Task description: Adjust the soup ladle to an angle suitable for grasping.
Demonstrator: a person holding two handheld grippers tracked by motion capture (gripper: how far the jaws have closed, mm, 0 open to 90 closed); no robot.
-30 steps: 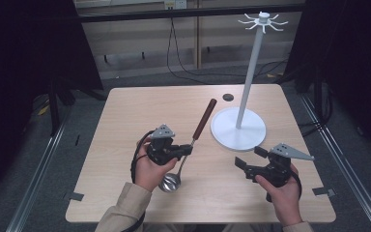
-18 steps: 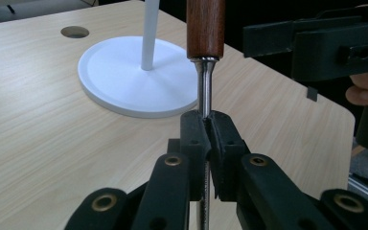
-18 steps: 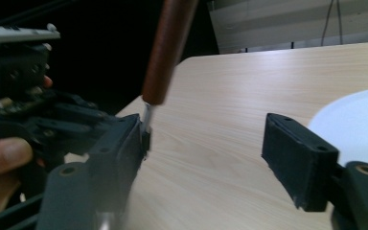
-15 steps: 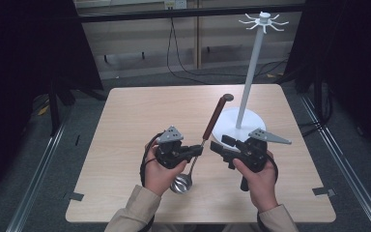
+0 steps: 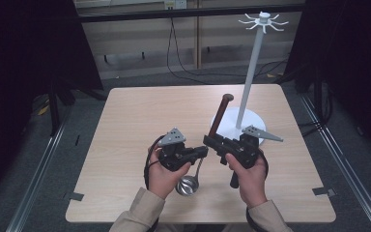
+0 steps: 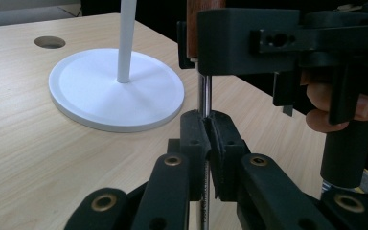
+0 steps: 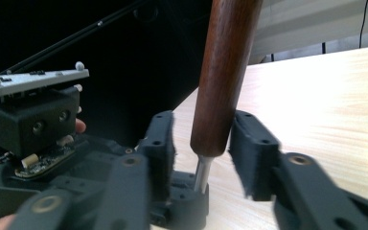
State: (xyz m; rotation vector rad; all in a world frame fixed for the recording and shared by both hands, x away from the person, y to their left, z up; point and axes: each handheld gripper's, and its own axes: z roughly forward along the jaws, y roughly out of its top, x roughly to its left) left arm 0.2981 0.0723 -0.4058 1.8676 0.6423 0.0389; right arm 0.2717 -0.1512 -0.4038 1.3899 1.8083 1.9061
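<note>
Where the high view looks down on the table (image 5: 125, 125), left to right: left gripper (image 5: 204, 151) at near centre, ladle (image 5: 188, 185) with bowl nearest the person, right gripper (image 5: 208, 140) just beside, white stand (image 5: 258, 121) farther right. Closer, in the left gripper view: clamped tight on the metal shaft (image 6: 204, 96). In the right gripper view: just been closing around the wooden handle (image 7: 223, 72), seemingly a sliver of gap left.

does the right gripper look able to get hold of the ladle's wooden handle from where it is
Probably yes: the right gripper has just been closing, its fingers flank the wooden handle, nothing between; the left gripper grips the metal stem lower.
</note>
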